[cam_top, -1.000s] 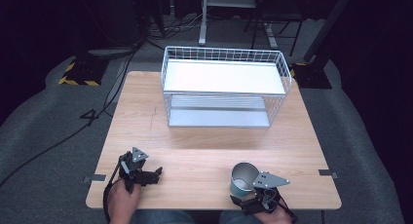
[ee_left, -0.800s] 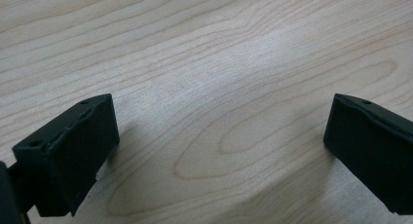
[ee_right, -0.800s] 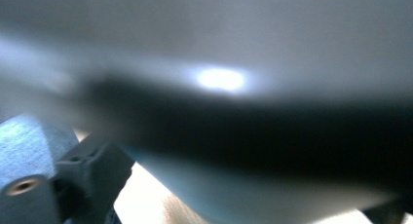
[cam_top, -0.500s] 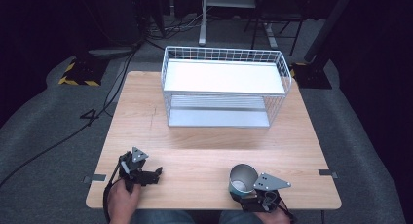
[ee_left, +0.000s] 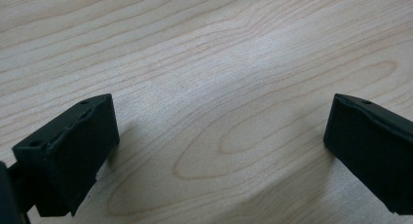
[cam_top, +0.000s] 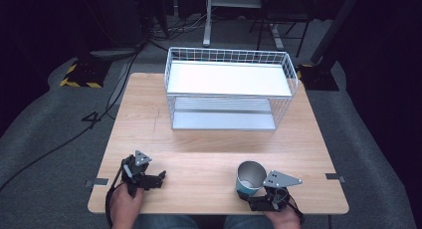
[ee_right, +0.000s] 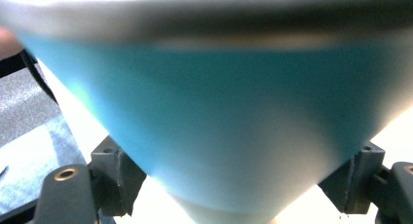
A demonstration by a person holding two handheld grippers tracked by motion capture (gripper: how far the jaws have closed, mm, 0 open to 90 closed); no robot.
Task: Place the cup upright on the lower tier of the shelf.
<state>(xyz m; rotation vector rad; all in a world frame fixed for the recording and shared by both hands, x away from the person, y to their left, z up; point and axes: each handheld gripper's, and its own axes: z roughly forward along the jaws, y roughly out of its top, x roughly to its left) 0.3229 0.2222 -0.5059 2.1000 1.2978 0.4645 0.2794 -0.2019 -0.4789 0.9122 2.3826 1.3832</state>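
Item: blue tapered paper cup (cam_top: 250,177) — pinched in my right gripper (cam_top: 263,201), drawn slightly nearer the wooden table's (cam_top: 209,159) front edge; carry apparently beginning. Left gripper (cam_top: 149,179) — jaws spread, idle.

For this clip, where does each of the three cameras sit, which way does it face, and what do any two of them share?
High view: fixed above the person's side, looking forward and down on the wooden table and wire rack; both hands and forearms enter from the bottom.
Left gripper view: rides the left gripper, facing bare tabletop between its wide-apart jaws.
Right gripper view: rides the right gripper, facing the blue cup pressed between its jaws.
Shared: the cup appears in the high and right gripper views.
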